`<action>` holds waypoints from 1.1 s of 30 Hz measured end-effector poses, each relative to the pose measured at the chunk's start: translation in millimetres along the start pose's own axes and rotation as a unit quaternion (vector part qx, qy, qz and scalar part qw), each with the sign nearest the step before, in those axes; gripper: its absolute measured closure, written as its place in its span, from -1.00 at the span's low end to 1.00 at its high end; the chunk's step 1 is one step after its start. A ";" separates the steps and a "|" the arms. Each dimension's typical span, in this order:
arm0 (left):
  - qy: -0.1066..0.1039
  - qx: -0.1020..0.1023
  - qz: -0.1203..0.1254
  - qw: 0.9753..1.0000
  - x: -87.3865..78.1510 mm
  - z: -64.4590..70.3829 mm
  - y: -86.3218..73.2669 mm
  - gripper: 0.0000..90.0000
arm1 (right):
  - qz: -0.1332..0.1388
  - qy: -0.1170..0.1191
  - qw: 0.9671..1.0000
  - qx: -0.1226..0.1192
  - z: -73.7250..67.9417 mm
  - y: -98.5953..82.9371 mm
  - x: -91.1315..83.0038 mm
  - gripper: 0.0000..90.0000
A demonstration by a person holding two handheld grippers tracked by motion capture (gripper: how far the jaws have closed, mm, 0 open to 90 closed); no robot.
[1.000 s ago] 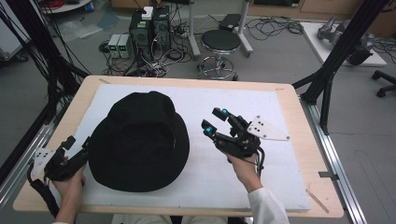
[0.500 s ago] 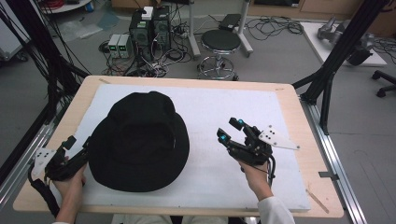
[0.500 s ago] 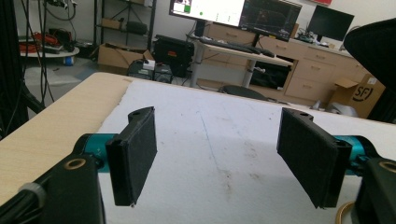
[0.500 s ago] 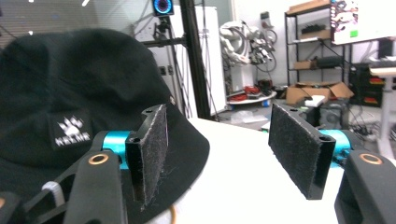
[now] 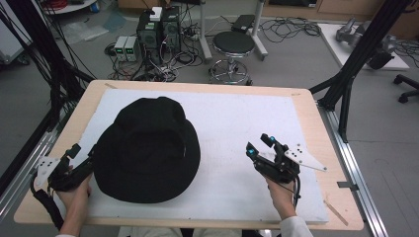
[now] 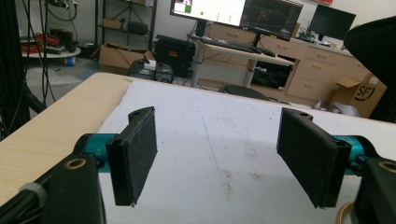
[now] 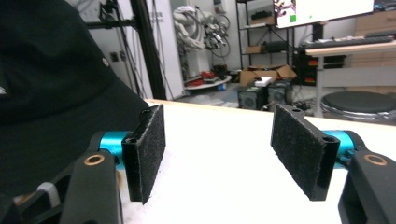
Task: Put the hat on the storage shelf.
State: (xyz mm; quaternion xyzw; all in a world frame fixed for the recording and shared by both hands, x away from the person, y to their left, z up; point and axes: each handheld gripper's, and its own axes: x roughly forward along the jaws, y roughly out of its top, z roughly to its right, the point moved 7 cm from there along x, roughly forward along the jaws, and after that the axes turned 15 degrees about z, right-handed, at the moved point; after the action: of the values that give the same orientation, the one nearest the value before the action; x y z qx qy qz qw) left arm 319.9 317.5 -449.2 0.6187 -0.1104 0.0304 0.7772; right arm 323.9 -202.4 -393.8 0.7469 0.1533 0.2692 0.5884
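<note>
Lying brim-down on the white mat (image 5: 232, 128), 1 black hat (image 5: 148, 148) sits on the left half of the tabletop (image 5: 316, 106), crown up, nothing on top of it. 2 grippers in view, 1 per hand.

Left gripper (image 5: 84, 155) is at the hat's left edge, just beside the brim, low near the tabletop's front-left corner; whether it touches the brim can't be told from above. In the left gripper view its jaws are spread wide w/ bare mat between them, nothing pinched; the hat (image 6: 373, 60) shows as a dark bulge at far right.

Right gripper (image 5: 258, 146) is over the mat's right part, well apart from the hat, clear mat between. Jaws spread wide, holding nothing. In the right gripper view the hat (image 7: 56, 84) takes up the left side, beyond the left jaw.

Nothing stands between either gripper and the hat.

Around, on the floor behind the tabletop: 1 round stool (image 5: 233, 44), 2 computer towers (image 5: 159, 29), cables. Black frame posts at both sides. No containers on the tabletop.
</note>
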 end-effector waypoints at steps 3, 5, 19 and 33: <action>0.001 0.000 -0.001 1.000 0.1 0.5 -0.1 -0.36 | -0.009 -0.018 1.000 -0.003 9.8 -6.9 -7.4 -0.26; 0.002 0.001 0.000 1.000 -0.1 0.4 0.0 -0.36 | -0.023 -0.030 0.999 -0.012 14.8 -10.2 -9.7 -0.31; 0.005 0.000 0.003 1.000 -0.7 -1.2 1.2 -0.36 | -0.062 -0.099 0.992 -0.046 25.0 -18.4 -15.6 -0.39; 0.002 -0.002 0.002 1.000 0.4 -0.1 0.9 -0.36 | -0.065 -0.153 0.986 -0.016 41.2 -31.2 -29.0 -0.37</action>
State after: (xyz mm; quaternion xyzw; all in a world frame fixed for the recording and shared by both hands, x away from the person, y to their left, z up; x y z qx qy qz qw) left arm 320.1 317.8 -448.2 0.6171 -0.1101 0.0337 0.7784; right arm 327.2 -242.9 -436.9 0.7582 0.1056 0.1150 0.6331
